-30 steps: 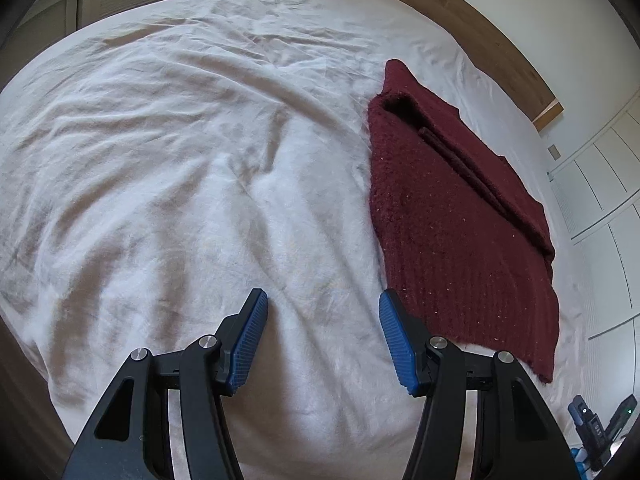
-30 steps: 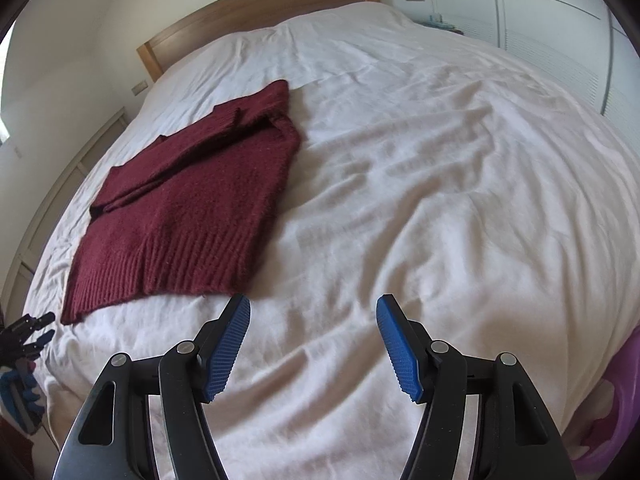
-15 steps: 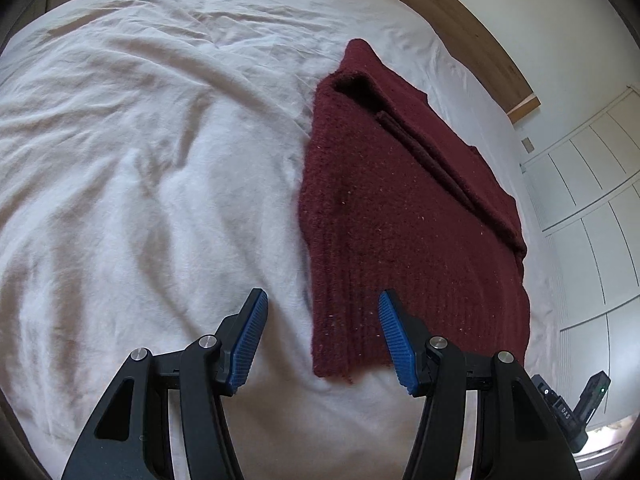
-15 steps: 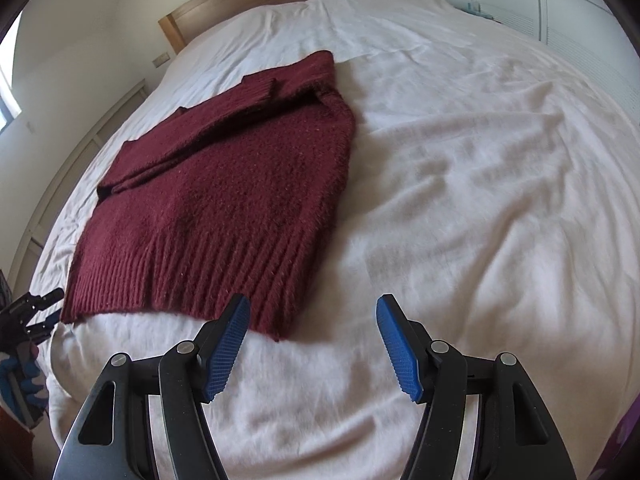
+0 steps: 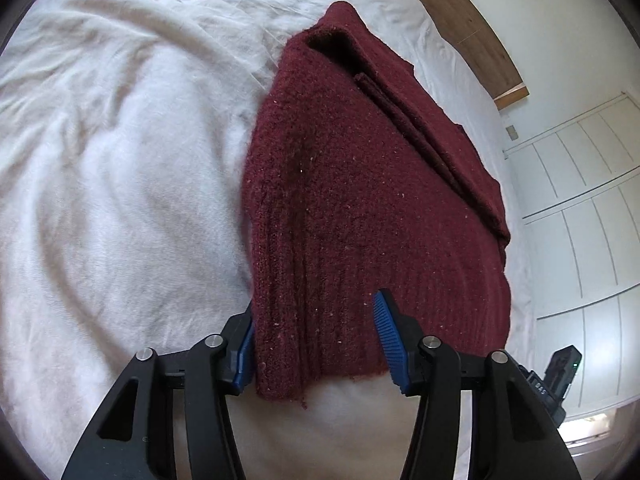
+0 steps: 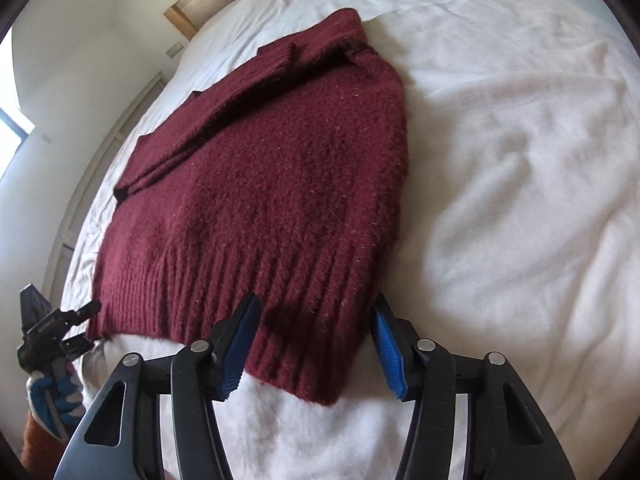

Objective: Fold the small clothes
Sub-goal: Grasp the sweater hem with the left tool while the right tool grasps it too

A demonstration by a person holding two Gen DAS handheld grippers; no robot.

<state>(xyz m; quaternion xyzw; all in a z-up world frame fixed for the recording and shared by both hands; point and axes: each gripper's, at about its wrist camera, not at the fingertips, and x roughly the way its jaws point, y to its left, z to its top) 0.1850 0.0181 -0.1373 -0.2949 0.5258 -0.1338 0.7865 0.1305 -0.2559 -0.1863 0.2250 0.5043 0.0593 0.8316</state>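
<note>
A dark red knitted sweater (image 5: 360, 200) lies flat on the white bed, sleeves folded in over its body; it also shows in the right wrist view (image 6: 272, 184). My left gripper (image 5: 316, 336) is open, with one corner of the ribbed hem between its blue pads. My right gripper (image 6: 316, 340) is open, with the opposite hem corner between its pads. Neither is closed on the cloth. The left gripper also appears at the left edge of the right wrist view (image 6: 56, 332).
The white rumpled bedsheet (image 5: 112, 160) covers the bed (image 6: 520, 140). A wooden headboard (image 5: 472, 28) stands behind the sweater. White panelled wardrobe doors (image 5: 580, 220) line the wall beside the bed.
Both grippers moved forward and down to the sweater's hem. The hem corners now lie between their open pads; before they hovered over bare sheet.
</note>
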